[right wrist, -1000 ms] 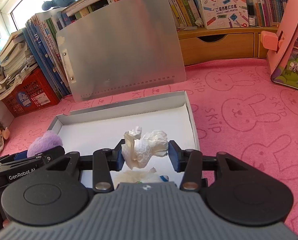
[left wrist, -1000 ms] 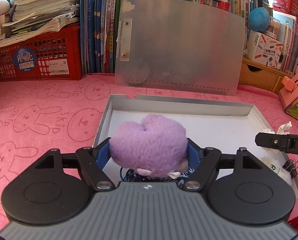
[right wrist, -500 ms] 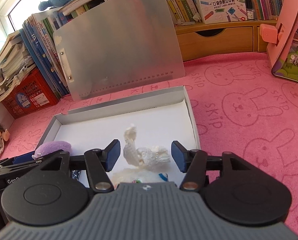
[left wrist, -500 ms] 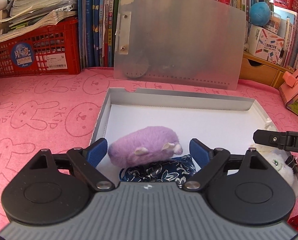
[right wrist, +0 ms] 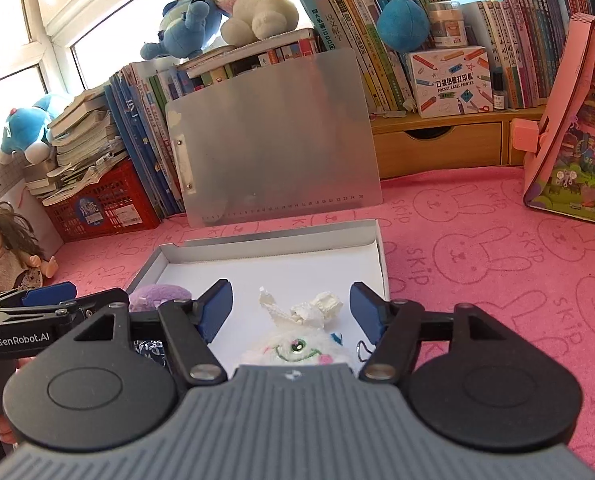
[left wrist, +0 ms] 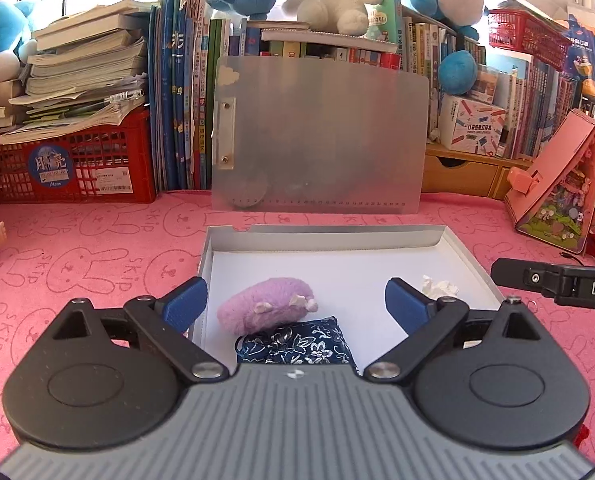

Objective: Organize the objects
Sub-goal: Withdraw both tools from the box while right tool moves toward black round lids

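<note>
A shallow white box [left wrist: 321,236] lies on the pink mat. In it lie a purple plush [left wrist: 267,310], a dark blue patterned pouch [left wrist: 297,346] and a crumpled white tissue [left wrist: 439,286]. My left gripper [left wrist: 296,302] is open and empty, raised above the plush. In the right wrist view the box [right wrist: 273,242] holds the tissue [right wrist: 309,310], a white plush with a stitched face [right wrist: 295,348] and the purple plush [right wrist: 157,294]. My right gripper [right wrist: 291,312] is open and empty above the tissue. Each gripper shows at the other view's edge.
A translucent clipboard [left wrist: 317,136] leans on books behind the box. A red crate [left wrist: 69,162] of papers stands at the back left, a wooden drawer shelf [right wrist: 437,146] at the back right, a pink toy case [right wrist: 577,128] at the right, a doll [right wrist: 5,252] at the left.
Both grippers opened and pulled up and back. The purple plush dropped from the left gripper into the box; the tissue dropped from the right gripper into the box.
</note>
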A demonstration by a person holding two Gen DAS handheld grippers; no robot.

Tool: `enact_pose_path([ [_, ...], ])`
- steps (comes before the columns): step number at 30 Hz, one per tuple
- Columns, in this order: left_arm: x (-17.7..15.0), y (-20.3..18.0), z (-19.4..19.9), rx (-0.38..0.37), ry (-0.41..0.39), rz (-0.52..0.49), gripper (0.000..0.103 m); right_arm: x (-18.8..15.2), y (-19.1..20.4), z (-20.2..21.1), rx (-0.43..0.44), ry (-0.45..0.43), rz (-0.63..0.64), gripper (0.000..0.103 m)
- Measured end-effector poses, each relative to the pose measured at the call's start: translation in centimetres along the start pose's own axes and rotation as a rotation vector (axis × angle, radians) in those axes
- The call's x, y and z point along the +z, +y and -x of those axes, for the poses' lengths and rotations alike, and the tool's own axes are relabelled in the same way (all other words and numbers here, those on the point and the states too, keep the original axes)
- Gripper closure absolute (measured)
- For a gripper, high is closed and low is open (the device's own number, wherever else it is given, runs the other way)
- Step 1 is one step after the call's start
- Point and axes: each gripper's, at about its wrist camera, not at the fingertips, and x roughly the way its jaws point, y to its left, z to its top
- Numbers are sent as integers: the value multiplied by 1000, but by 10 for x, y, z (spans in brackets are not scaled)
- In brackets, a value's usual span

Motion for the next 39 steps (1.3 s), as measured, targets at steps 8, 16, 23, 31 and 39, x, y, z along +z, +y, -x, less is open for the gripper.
enact_pose_path([
  [8, -16, -7, 55, -60, -54, 24, 4, -25, 16, 47, 44, -58, 54, 23],
  [16, -50, -8, 104, -81, -95, 19, 4, -60, 26, 81, 59, -79, 117, 23],
  [23, -88, -8, 130, -52, -116, 16, 4, -92, 35, 99, 63, -74, 164, 22],
  [31, -133, -11, 154, -44, -117, -25, 4, -124, 50, 119, 74, -32, 280, 22],
  [39, -167, -7, 172, -58, -108, -44, 3, -155, 59, 132, 75, 10, 338, 20],
])
